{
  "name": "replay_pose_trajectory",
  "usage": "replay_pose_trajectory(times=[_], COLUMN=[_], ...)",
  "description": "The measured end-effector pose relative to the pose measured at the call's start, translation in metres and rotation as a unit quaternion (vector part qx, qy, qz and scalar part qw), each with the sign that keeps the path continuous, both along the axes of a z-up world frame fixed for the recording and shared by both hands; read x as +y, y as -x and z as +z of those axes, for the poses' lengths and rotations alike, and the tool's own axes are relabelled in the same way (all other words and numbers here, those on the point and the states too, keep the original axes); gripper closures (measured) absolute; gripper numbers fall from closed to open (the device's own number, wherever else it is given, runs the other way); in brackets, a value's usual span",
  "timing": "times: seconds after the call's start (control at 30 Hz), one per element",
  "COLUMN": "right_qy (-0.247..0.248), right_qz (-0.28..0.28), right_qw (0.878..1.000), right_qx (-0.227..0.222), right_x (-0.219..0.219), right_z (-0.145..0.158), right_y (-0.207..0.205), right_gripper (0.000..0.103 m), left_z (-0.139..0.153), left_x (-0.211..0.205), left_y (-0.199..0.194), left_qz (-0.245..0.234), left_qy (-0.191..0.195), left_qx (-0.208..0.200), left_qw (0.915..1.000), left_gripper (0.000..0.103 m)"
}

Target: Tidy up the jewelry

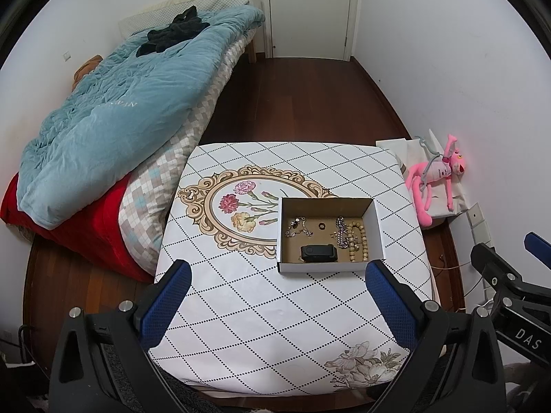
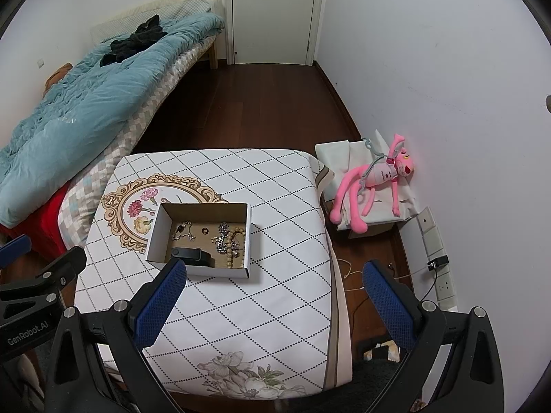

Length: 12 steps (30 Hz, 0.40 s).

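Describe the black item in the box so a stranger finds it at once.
On the quilted table stands an open cardboard box. Along its near wall lies the black band, flat, matte and dark, unlike the silver chain and tan beads beside it.

place: home bedroom | evidence: bed (image 1: pixel 113 144) with blue quilt (image 1: pixel 103 117), door (image 1: pixel 310 10), pink plush toy (image 2: pixel 375 179)

My left wrist camera looks down and forward over the near edge of the table (image 1: pixel 241 309), facing the door (image 1: pixel 310 10). My right one sits further right, same heading. Both share the table, its box (image 1: pixel 329 266) and the bed (image 2: pixel 86 103).
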State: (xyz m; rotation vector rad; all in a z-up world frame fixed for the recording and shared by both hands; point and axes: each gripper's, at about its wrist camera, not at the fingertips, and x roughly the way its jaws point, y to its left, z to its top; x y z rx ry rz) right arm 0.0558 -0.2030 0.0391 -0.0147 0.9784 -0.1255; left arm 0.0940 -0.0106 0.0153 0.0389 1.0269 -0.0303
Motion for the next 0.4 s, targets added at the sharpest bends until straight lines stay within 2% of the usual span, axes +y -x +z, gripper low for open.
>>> replay_pose_trajectory(times=[0.4], right_qy=[-0.001], right_qz=[0.001], right_qw=[1.000], right_qx=[0.002], right_x=[0.0008], right_z=[-0.0001], right_y=[0.0005], right_gripper=[0.000], left_z=[0.0028], left_x=[-0.0039], left_y=[0.0014], left_qz=[-0.002], left_qy=[-0.001], left_qx=[-0.003], left_qw=[1.0000], left_gripper=[0.000])
